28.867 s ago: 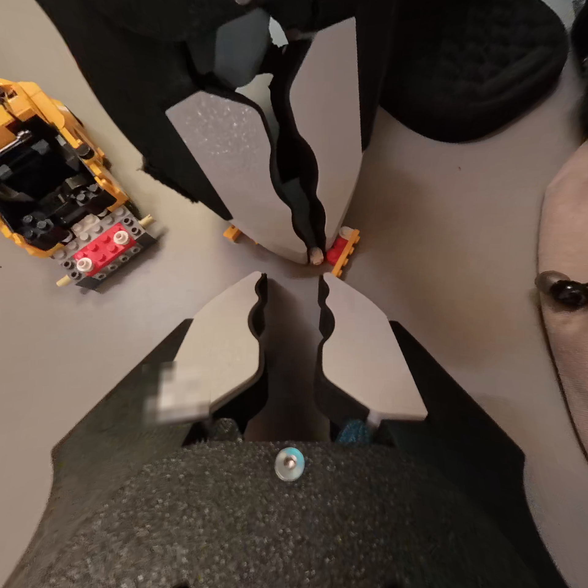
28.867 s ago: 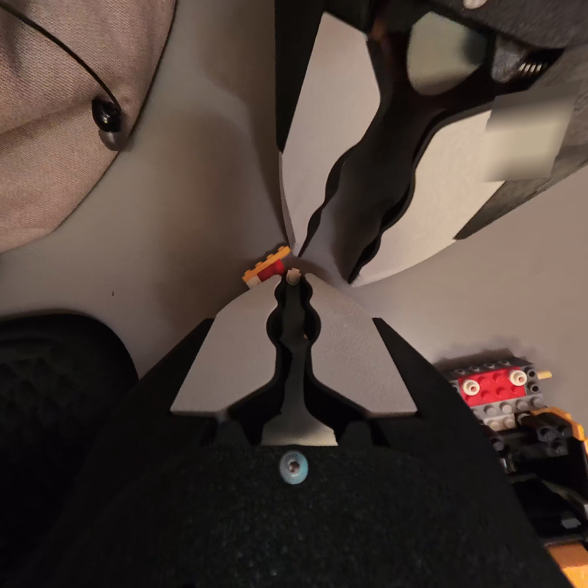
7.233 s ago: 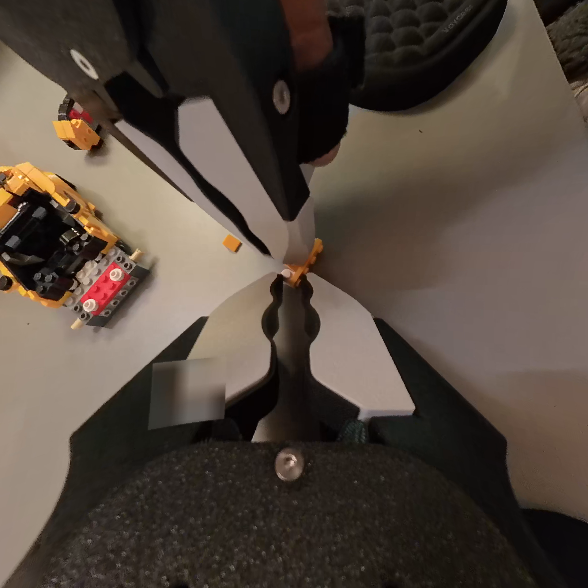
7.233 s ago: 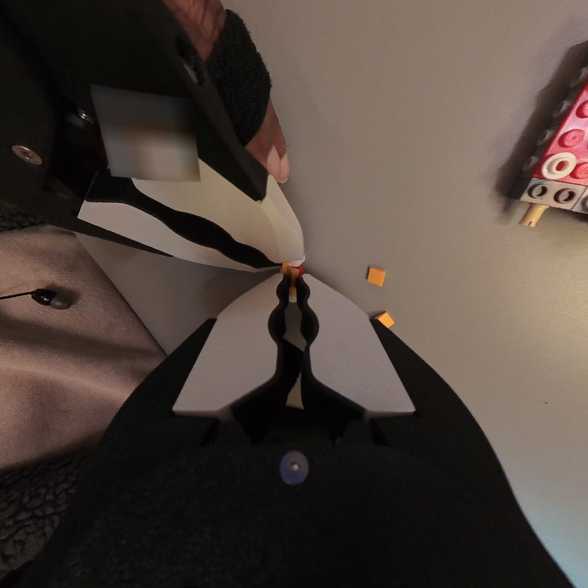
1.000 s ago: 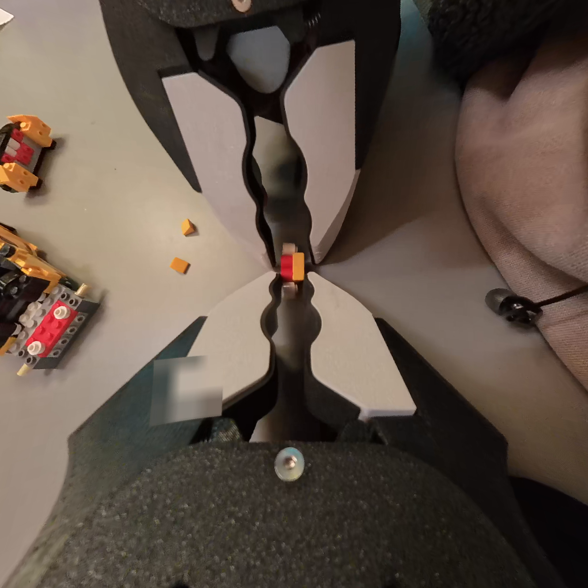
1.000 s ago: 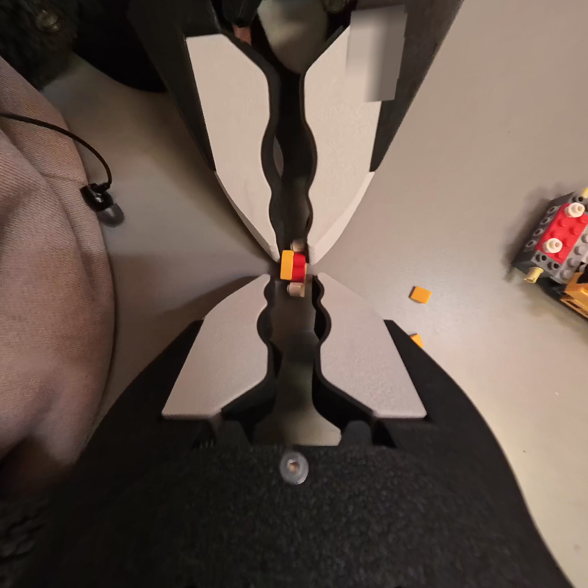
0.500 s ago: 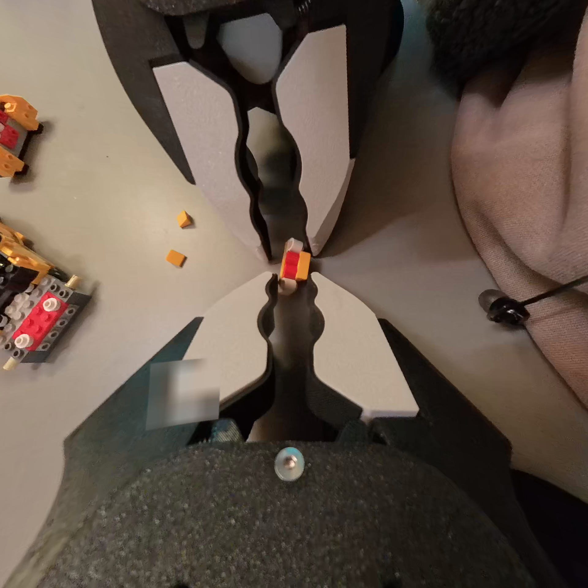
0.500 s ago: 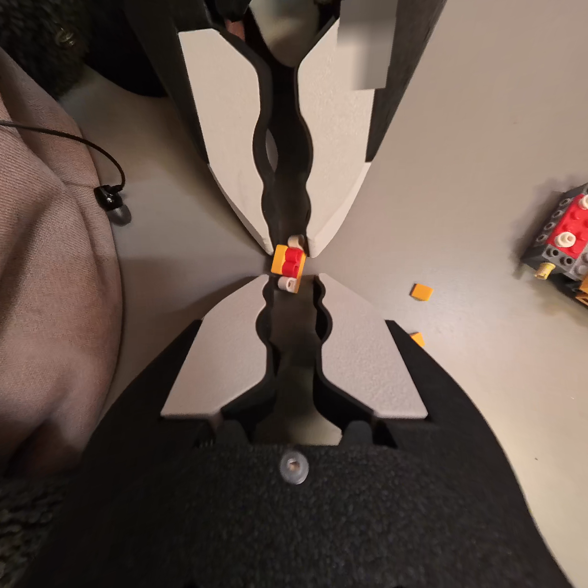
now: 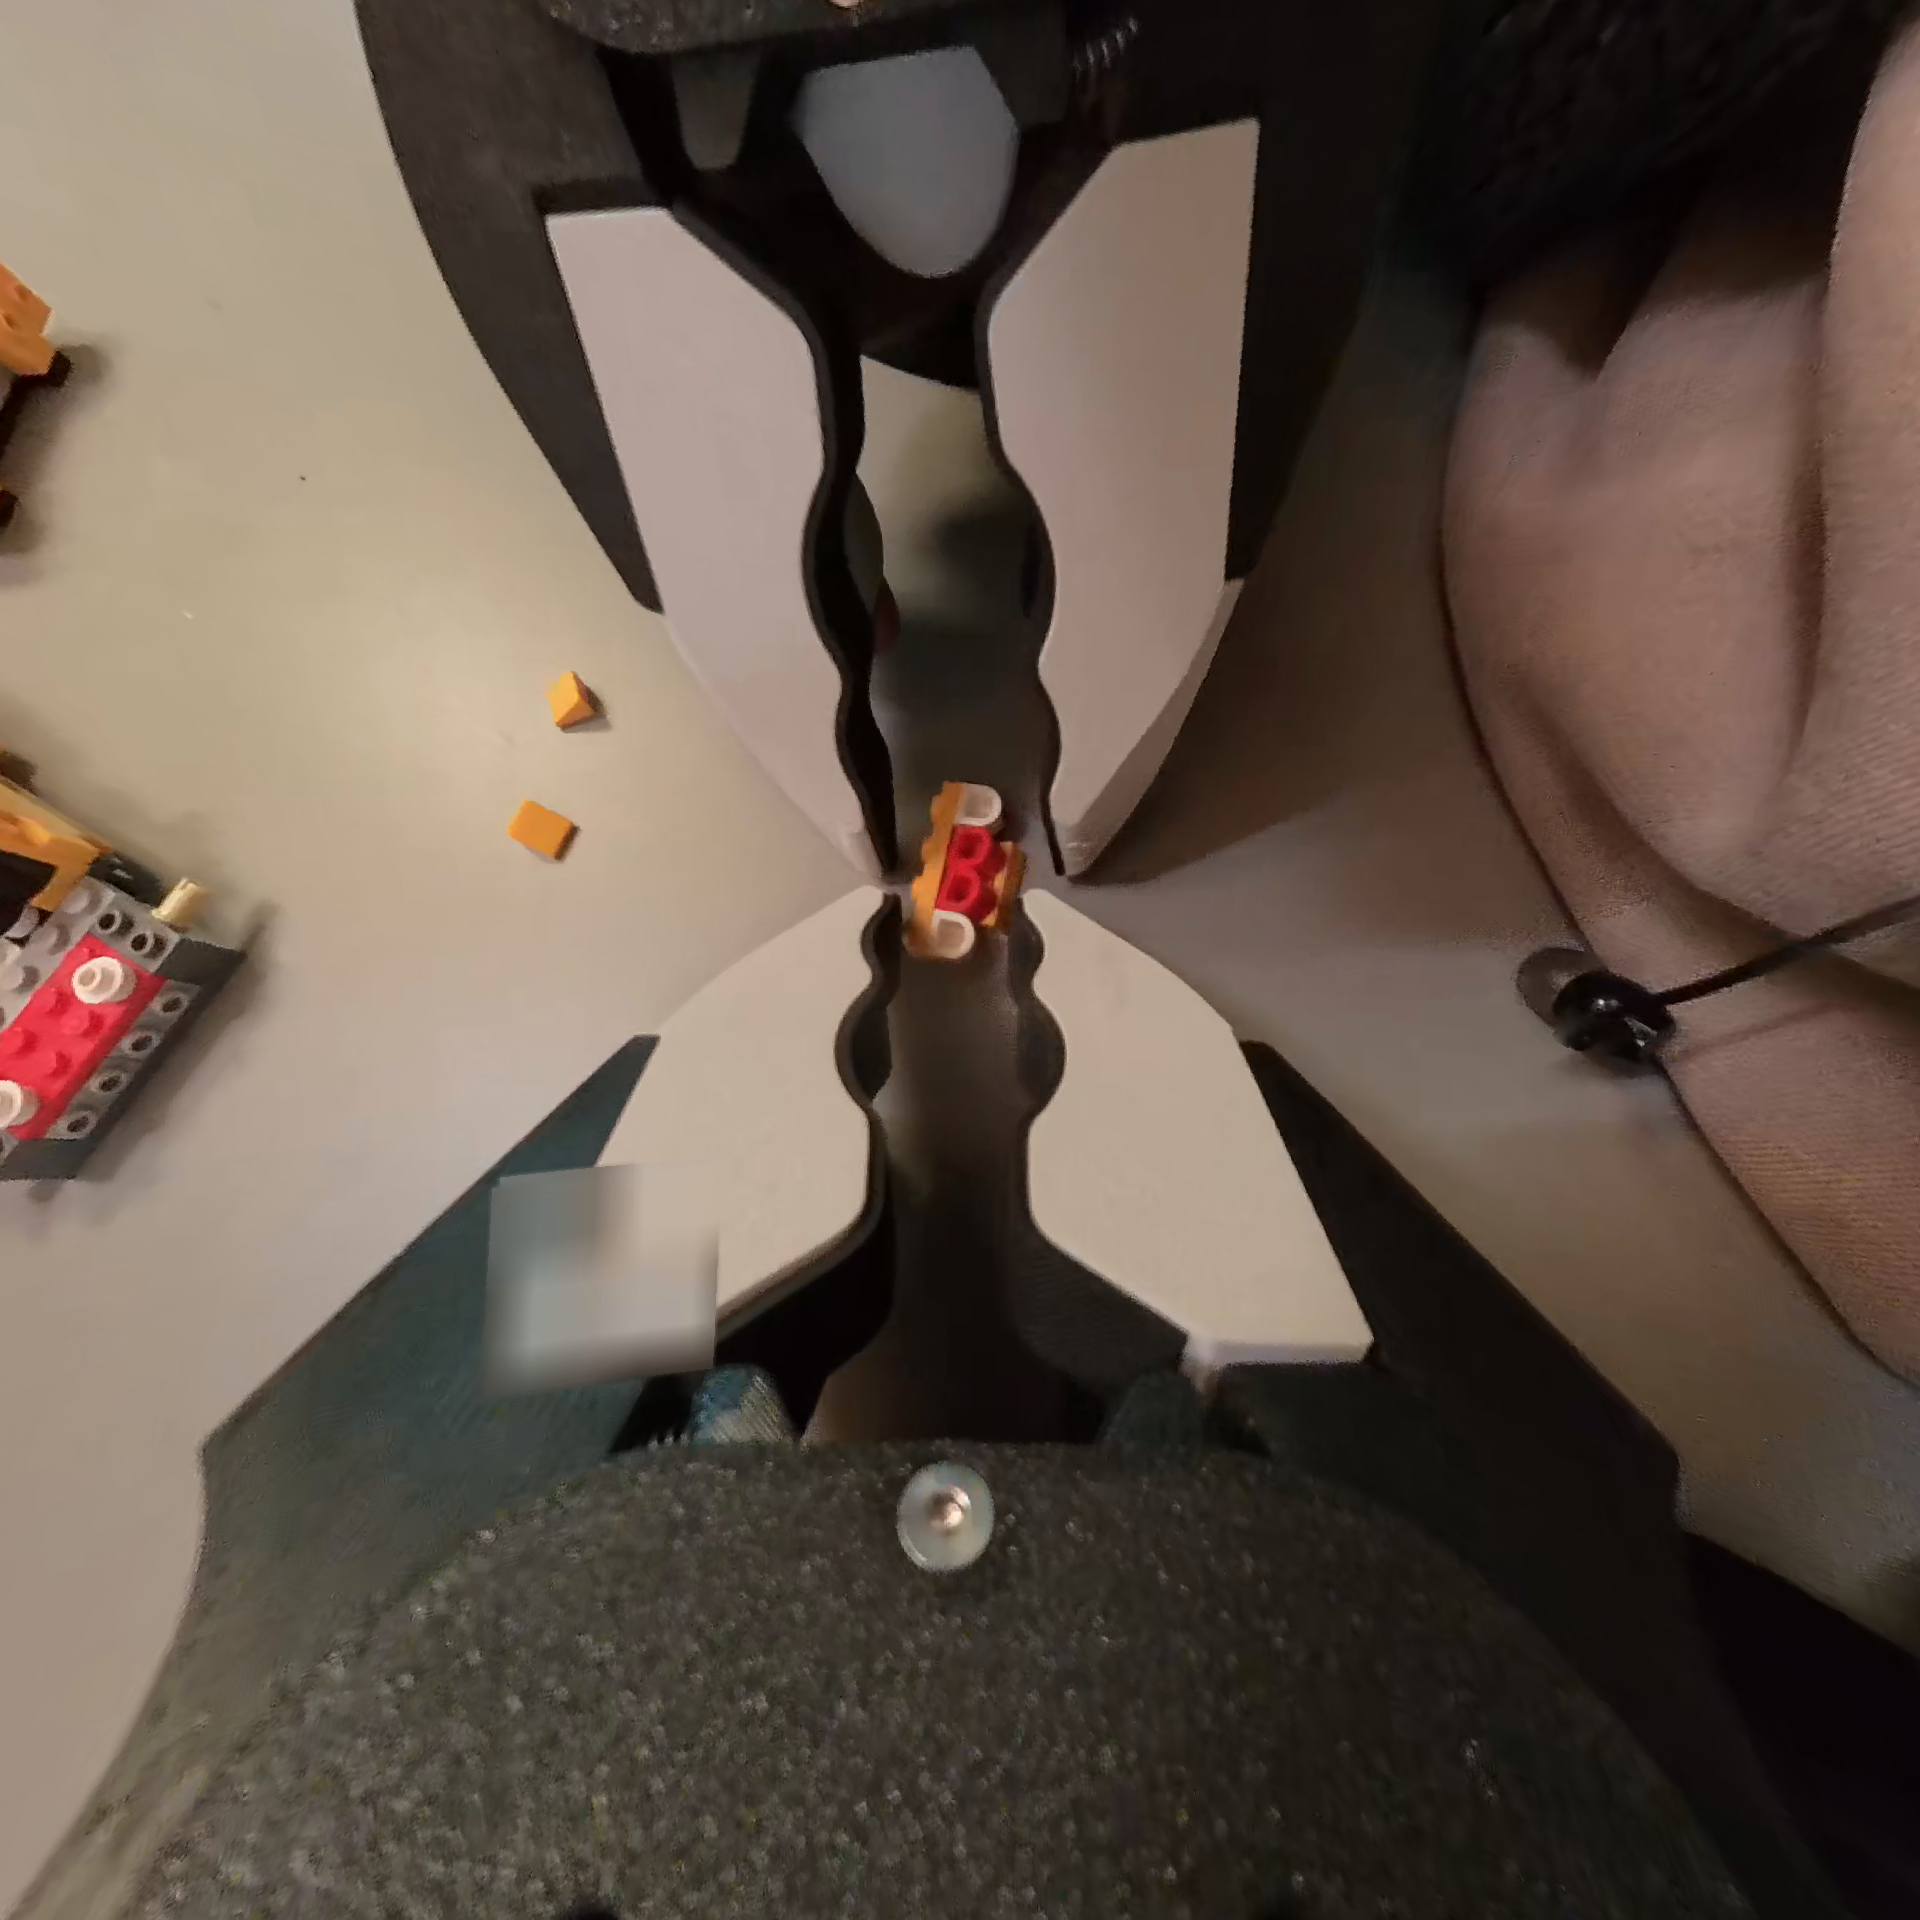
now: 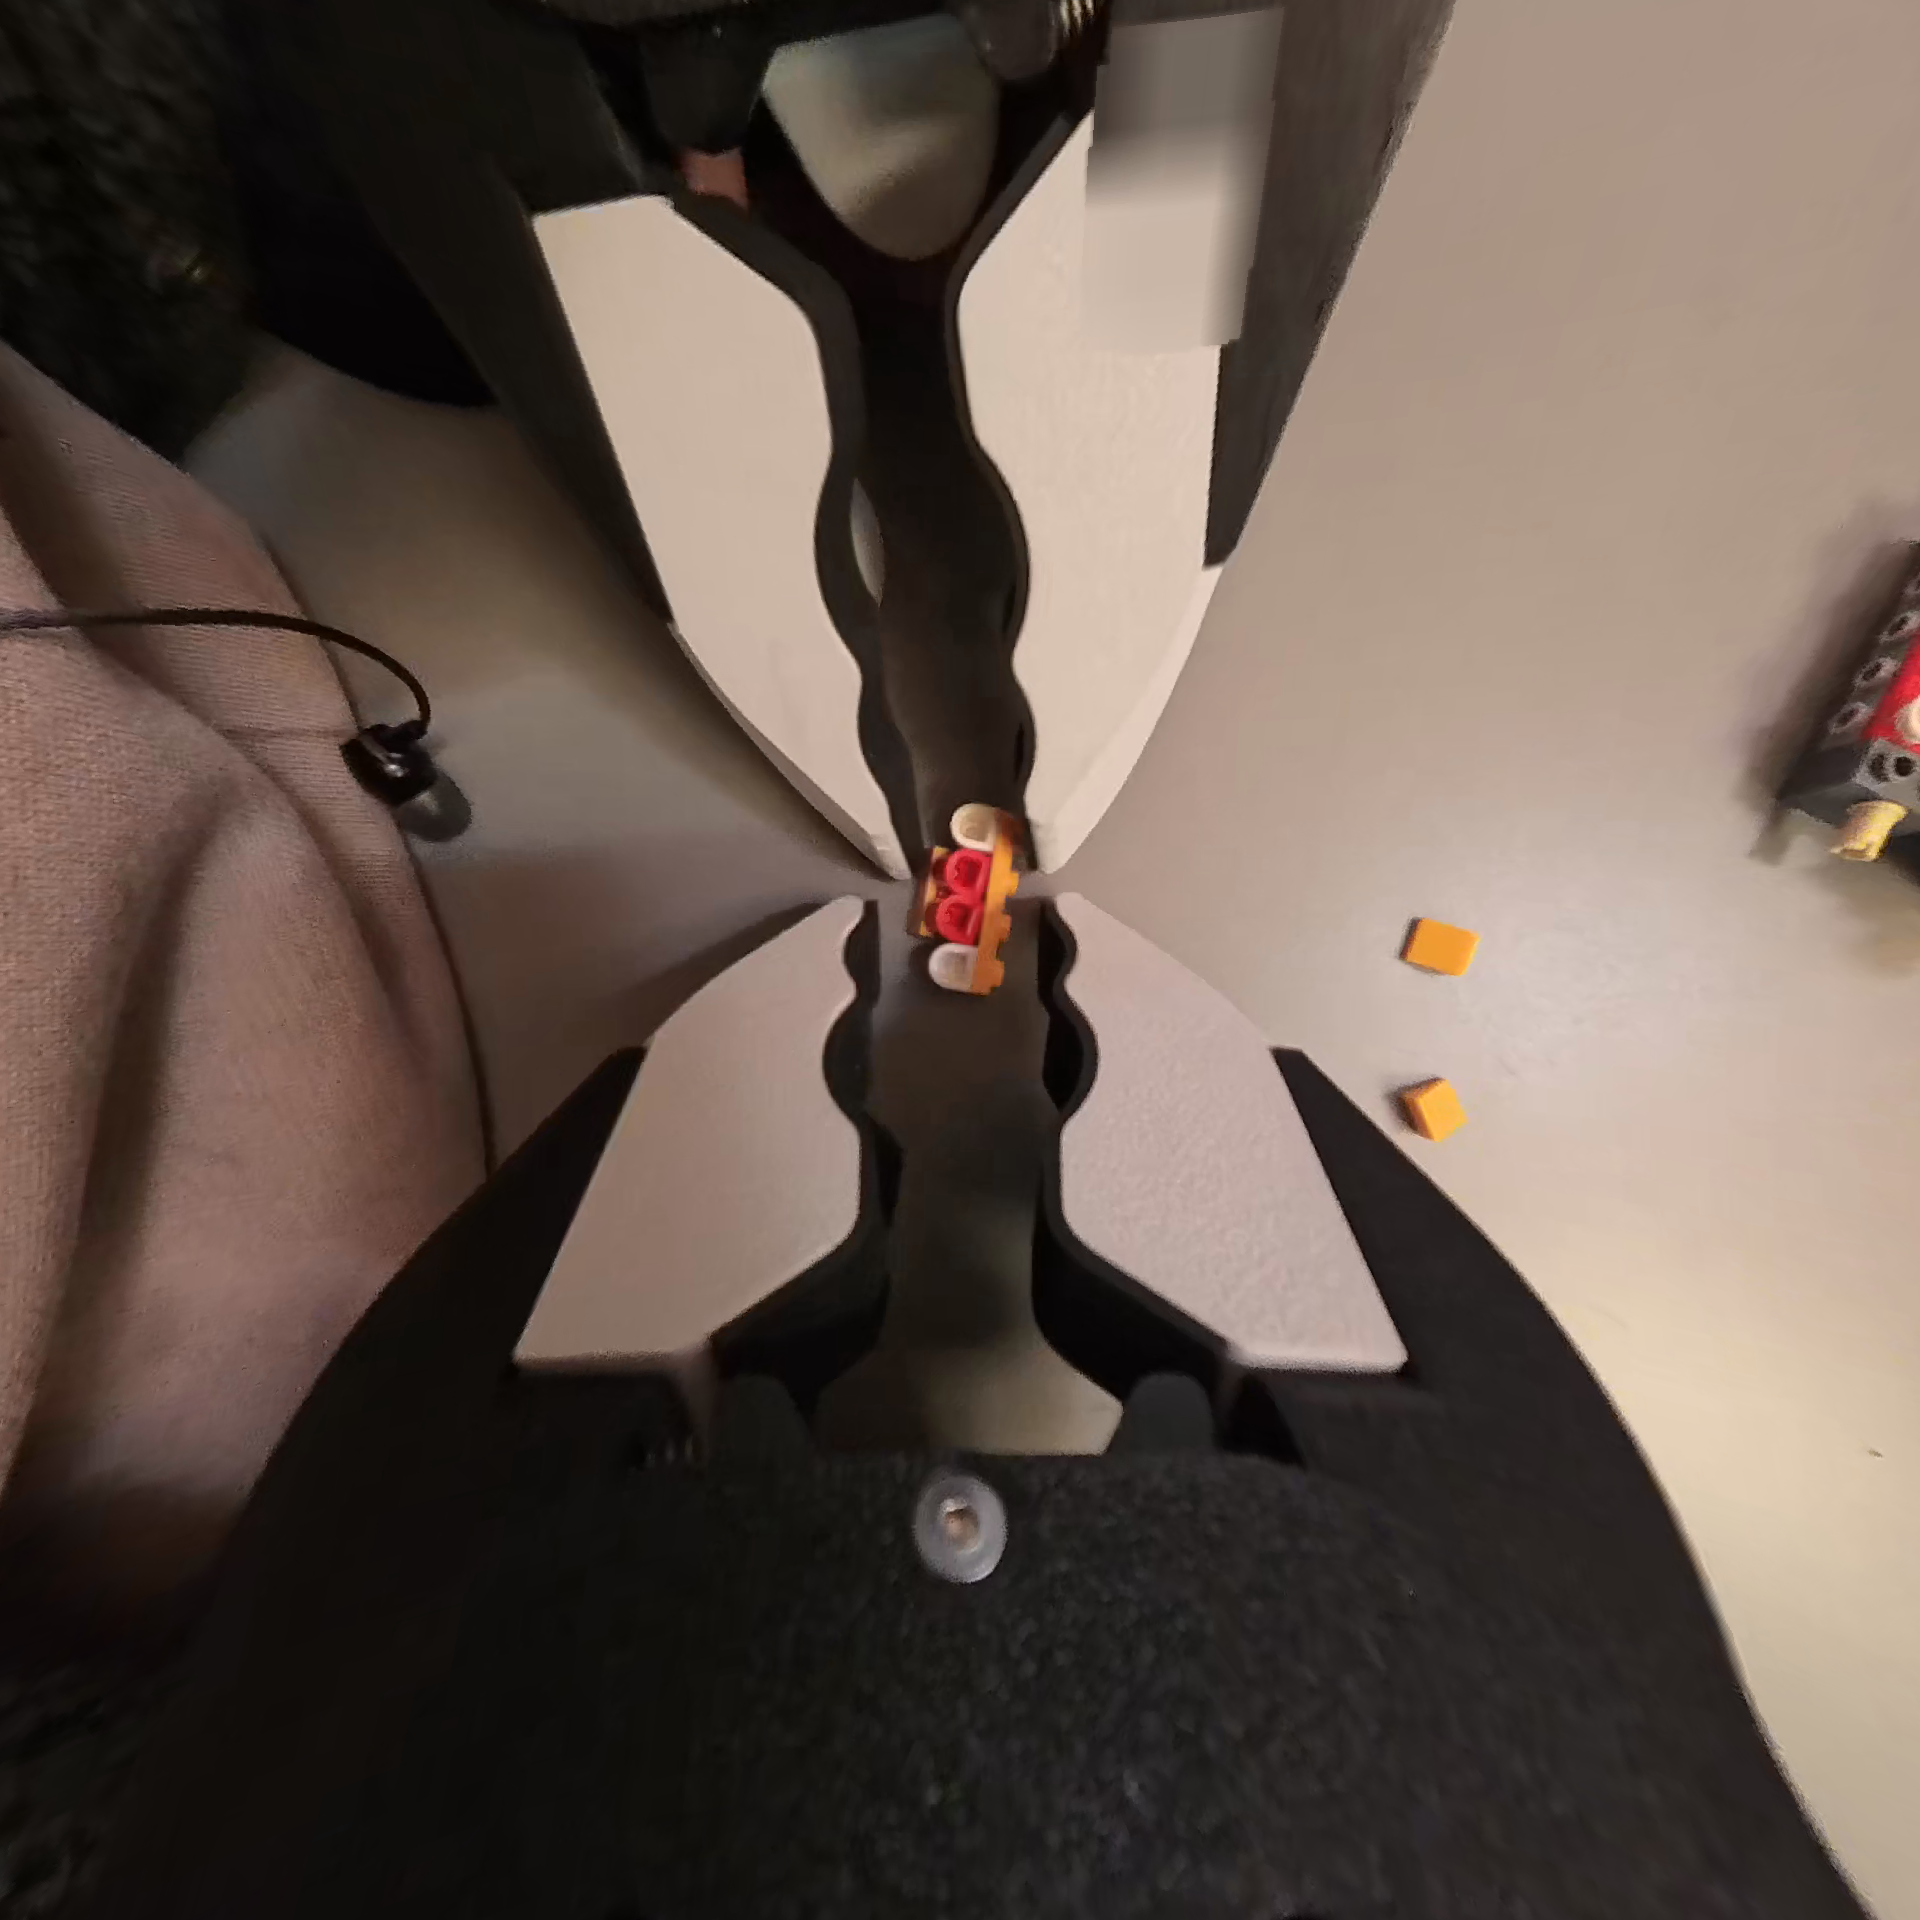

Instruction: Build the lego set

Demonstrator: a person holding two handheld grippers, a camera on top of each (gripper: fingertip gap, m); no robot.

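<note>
Between the two sets of tips, which meet nose to nose above the grey table [image 9: 343, 540], sits the small orange-and-red brick assembly [image 9: 961, 883]. The left gripper [image 9: 951, 930] has its jaws drawn close around the lower end of that assembly, while the right gripper [image 10: 956, 925] does the same from the opposite side; whether each truly pinches it or only one bears it cannot be told. The assembly shows an orange plate, two red studs and a white round piece at either end.

Left of the assembly in the left wrist view, two loose orange tiles [image 9: 541, 828] lie on the table, apart from each other. Farther left of the assembly stands a partly built grey base with red bricks [image 9: 78, 1039]. Right of the assembly lies beige cloth [image 9: 1683, 623] with a black cord toggle [image 9: 1605, 1013].
</note>
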